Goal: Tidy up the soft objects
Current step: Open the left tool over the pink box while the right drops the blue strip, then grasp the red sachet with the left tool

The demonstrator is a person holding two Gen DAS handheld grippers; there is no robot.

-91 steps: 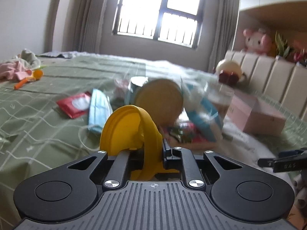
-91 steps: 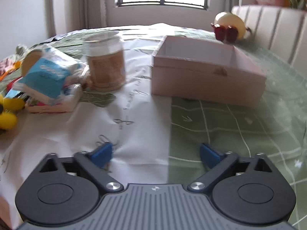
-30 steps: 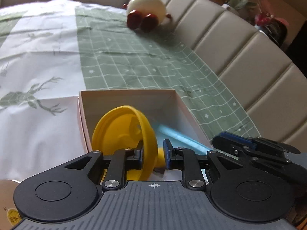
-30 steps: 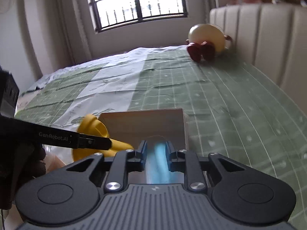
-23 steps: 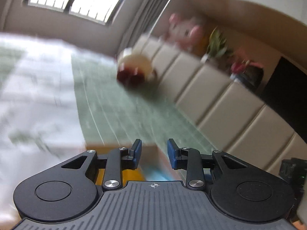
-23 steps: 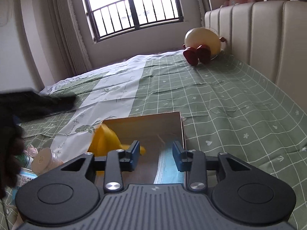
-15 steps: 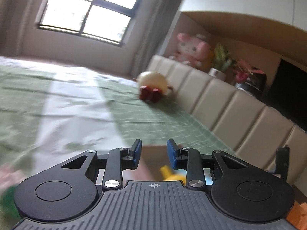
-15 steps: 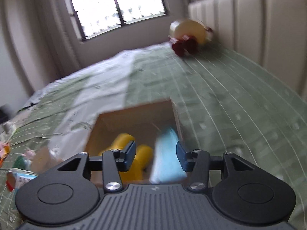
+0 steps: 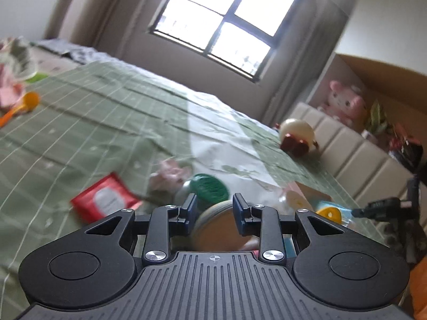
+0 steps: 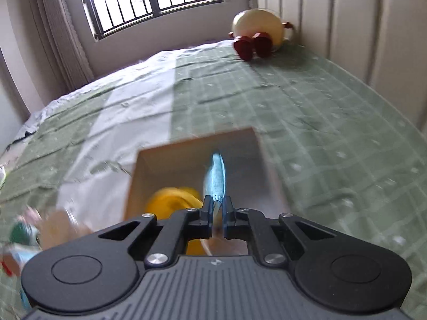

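Observation:
My right gripper [image 10: 218, 213] is shut on a light blue face mask [image 10: 215, 176], which stands on edge over the open pink box [image 10: 250, 144]. A yellow soft toy [image 10: 173, 200] lies in the box's near left corner. My left gripper [image 9: 214, 208] is open and empty above a pile on the bed: a round tan lid [image 9: 217, 226], a green-lidded jar [image 9: 209, 186], a pink soft item [image 9: 170, 172] and a red packet [image 9: 105, 200]. The box with the yellow toy [image 9: 329, 212] shows at the right of the left wrist view.
The bed has a green checked cover [image 10: 333, 133]. A cream egg-shaped plush with red feet [image 10: 257, 32] sits by the padded headboard [image 10: 360, 26]. An orange spoon [image 9: 21, 106] and clothes [image 9: 13, 61] lie at the far left. A pink plush [image 9: 344, 101] sits on a shelf.
My left gripper let go of the yellow toy in the box and swung left over the pile. My right gripper opened over the box, then shut on the blue mask again.

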